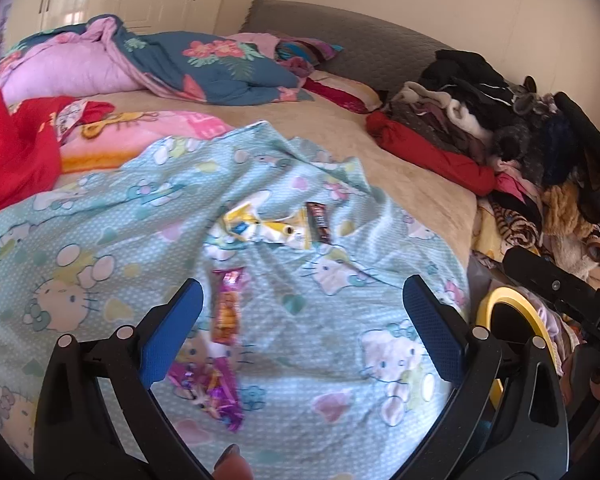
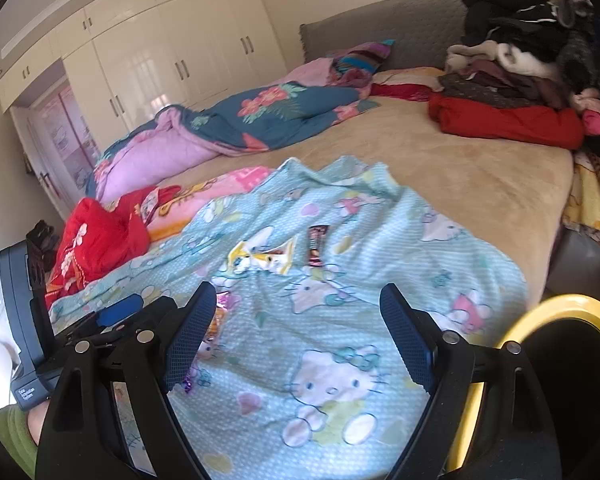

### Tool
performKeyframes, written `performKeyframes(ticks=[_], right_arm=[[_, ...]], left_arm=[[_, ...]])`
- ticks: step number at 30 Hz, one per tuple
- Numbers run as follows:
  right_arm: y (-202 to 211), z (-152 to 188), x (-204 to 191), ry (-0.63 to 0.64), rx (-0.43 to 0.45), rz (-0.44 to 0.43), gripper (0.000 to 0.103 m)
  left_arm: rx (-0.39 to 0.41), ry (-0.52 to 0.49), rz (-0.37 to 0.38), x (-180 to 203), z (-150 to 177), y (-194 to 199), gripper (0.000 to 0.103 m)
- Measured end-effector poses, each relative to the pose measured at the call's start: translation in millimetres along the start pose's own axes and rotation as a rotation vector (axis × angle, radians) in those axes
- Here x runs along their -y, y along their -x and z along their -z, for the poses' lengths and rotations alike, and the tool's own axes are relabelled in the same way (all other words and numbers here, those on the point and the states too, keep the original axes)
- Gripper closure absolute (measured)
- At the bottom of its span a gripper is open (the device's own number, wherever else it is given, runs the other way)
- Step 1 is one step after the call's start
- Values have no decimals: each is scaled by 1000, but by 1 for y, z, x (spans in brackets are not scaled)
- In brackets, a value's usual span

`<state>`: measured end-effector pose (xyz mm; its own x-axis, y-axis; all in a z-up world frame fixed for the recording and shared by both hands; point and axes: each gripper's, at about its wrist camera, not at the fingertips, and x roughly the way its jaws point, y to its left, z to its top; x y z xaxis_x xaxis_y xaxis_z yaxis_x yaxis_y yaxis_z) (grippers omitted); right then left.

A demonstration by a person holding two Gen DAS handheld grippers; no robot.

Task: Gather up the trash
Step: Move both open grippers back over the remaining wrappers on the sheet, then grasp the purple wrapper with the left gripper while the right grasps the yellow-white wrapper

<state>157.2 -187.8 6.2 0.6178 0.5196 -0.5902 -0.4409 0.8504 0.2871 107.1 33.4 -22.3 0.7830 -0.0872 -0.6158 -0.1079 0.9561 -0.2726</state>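
Left wrist view looks down over a bed [image 1: 400, 152] covered near its foot by a pale blue cartoon-cat sheet [image 1: 120, 248]. The left gripper [image 1: 302, 332] has its blue-padded jaws spread wide with nothing between the pads; it hangs above the sheet. Four wrappers lie on that sheet. An orange wrapper [image 1: 227, 304] lies just inside the left finger, and a purple wrapper [image 1: 212, 392] lies below it, nearer the camera, the two nearly end to end. Farther up the sheet a yellow-and-white wrapper [image 1: 260, 228] lies crumpled, with a dark brown wrapper [image 1: 318, 222] touching its right end. A yellow-rimmed bin [image 1: 512, 320] stands off the bed's right edge, partly hidden behind the right finger. A fingertip shows at the bottom edge of the view.

From the right wrist view, the right gripper [image 2: 298, 336] is likewise wide open and empty over the sheet [image 2: 380, 280]. The yellow-and-white wrapper [image 2: 260, 260] and the brown wrapper [image 2: 317, 246] lie ahead of it, beyond the fingertips. The orange wrapper [image 2: 220, 318] peeks out beside its left finger, mostly hidden. The bin [image 2: 560, 344] is at lower right. The left gripper [image 2: 116, 316] shows at the left edge, low over the sheet. A clothes pile [image 2: 520, 72] sits on the far right of the bed, and a rumpled floral duvet [image 2: 260, 116] lies across the far side.
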Motion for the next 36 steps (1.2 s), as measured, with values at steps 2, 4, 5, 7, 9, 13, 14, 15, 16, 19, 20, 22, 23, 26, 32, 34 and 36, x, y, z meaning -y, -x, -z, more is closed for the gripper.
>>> performKeyframes(ticks=[2, 4, 5, 7, 9, 13, 14, 15, 16, 19, 20, 22, 23, 26, 32, 34, 36], right_arm=[[-10, -2, -7, 10, -12, -12, 22], [-22, -3, -15, 24, -28, -25, 22], [-27, -3, -18, 29, -33, -29, 22], [-37, -4, -23, 42, -46, -38, 22], [-51, -7, -28, 48, -61, -51, 22], [-77, -12, -33, 51, -86, -72, 22], [-81, -13, -34, 52, -90, -75, 22], [-88, -14, -35, 54, -96, -76, 22], [-97, -16, -36, 56, -107, -84, 22], [-118, -18, -35, 62, -135, -88, 22], [-124, -18, -36, 63, -143, -89, 22], [-141, -18, -34, 70, -170, -83, 22], [-148, -19, -33, 72, -181, -84, 22], [-169, -18, -31, 79, -213, -84, 22], [-206, -18, -28, 74, -274, -113, 22], [-217, -18, -27, 65, -288, -127, 22], [-226, -19, -23, 39, -301, -133, 22]], left_arm=[[-1, 13, -14, -10, 1, 0, 11], [-6, 28, -27, -20, 2, -1, 11], [-9, 35, -33, -25, 3, -1, 11], [-18, 46, -46, -33, 5, -3, 11], [-31, 59, -54, -41, 9, -5, 11], [-71, 85, -65, -55, 21, -10, 11], [-85, 90, -64, -58, 25, -12, 11], [-101, 92, -66, -60, 30, -14, 11], [-109, 92, -70, -61, 33, -15, 11], [-137, 108, -85, -66, 43, -20, 11], [-145, 111, -87, -67, 47, -23, 12], [-168, 123, -85, -68, 54, -27, 19], [-176, 126, -82, -68, 57, -28, 20], [-202, 124, -77, -63, 66, -34, 30], [-248, 132, -91, -64, 78, -47, 42], [-247, 137, -99, -67, 78, -48, 53], [-251, 146, -105, -71, 79, -51, 62]])
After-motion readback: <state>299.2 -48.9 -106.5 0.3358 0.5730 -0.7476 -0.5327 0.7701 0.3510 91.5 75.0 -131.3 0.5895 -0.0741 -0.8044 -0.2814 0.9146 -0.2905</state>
